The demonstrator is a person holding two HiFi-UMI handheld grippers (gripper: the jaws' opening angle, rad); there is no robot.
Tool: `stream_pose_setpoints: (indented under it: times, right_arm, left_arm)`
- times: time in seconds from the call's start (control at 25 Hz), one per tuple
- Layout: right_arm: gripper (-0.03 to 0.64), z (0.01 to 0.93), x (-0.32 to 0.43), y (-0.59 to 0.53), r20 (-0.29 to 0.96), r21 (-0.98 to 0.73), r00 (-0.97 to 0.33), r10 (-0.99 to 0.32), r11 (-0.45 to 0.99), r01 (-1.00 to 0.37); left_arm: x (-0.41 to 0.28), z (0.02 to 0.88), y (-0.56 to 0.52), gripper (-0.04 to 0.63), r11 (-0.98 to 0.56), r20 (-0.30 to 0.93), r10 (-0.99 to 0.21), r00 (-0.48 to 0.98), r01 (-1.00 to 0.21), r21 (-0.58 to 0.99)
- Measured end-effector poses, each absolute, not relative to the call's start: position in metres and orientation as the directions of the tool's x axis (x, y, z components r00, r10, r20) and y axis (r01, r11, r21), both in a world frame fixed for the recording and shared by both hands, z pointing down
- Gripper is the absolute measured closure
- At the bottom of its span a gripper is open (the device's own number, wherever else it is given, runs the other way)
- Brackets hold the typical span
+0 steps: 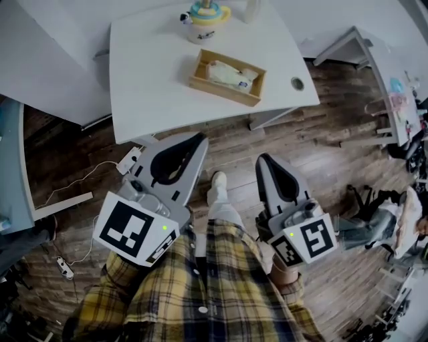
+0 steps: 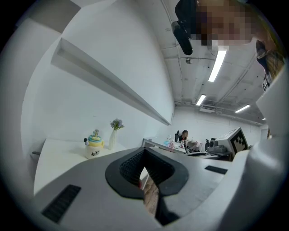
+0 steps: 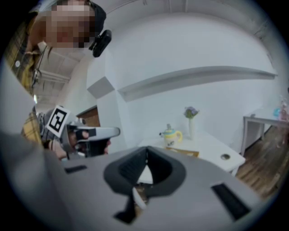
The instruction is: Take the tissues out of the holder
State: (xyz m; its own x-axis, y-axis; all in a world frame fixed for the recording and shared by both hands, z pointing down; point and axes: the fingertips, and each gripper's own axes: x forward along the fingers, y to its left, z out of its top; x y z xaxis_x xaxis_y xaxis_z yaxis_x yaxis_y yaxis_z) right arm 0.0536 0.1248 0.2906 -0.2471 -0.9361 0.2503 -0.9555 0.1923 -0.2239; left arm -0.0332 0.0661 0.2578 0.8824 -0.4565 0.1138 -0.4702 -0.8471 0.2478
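Head view puts the holder [image 1: 224,94], a shallow wooden tray, on the white tabletop [image 1: 154,73] at about 12 o'clock from both grippers, well apart from them. The tissues [image 1: 229,73] lie inside it as a pale bundle. Whether they are a wrapped pack or loose sheets I cannot tell from this height. A small painted pot [image 1: 204,19] stands at 11 o'clock from the holder, near the far edge.

The left gripper [image 1: 192,147] and the right gripper [image 1: 265,165] hang over the wooden floor, short of the tabletop's near edge. Each gripper's own view shows its jaws together with nothing between them. In the right gripper view the holder [image 3: 183,152] sits just past the closed tips at 1 o'clock.

The step in hand is, I judge, the approach. To do it well:

- Part the jaws of the picking gripper before it crosses the near wall of the holder, not above the tissues.
- Come in from above and tip the jaws downward, so they clear the wooden rim and straddle the bundle across its short side.
- Bring the other gripper to the holder's near wall and press it down. The tray looks light and would likely lift or slide with the tissues.
- Close gently on the bundle, since soft paper may tear or slip.
- Stay on the 6 o'clock side of the holder and clear of the pot.
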Motion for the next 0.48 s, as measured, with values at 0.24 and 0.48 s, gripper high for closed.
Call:
stream_pose_setpoints:
  times: [0.24, 0.48]
  right_arm:
    - [0.604, 0.28, 0.109, 0.1, 0.231, -0.203, -0.315, -0.921, 0.271, -0.941]
    - [0.604, 0.279, 0.141, 0.09, 0.226, -0.199, -0.385, -0.895, 0.345, -0.917]
  left_arm:
    - [0.018, 0.253, 0.048, 0.591, -0.811, 0.099, -0.525, 0.845, -0.533, 0.242]
    - [0.05, 0.245, 0.038, 0.591, -0.783, 0.086, -0.578, 0.812, -0.581, 0.223]
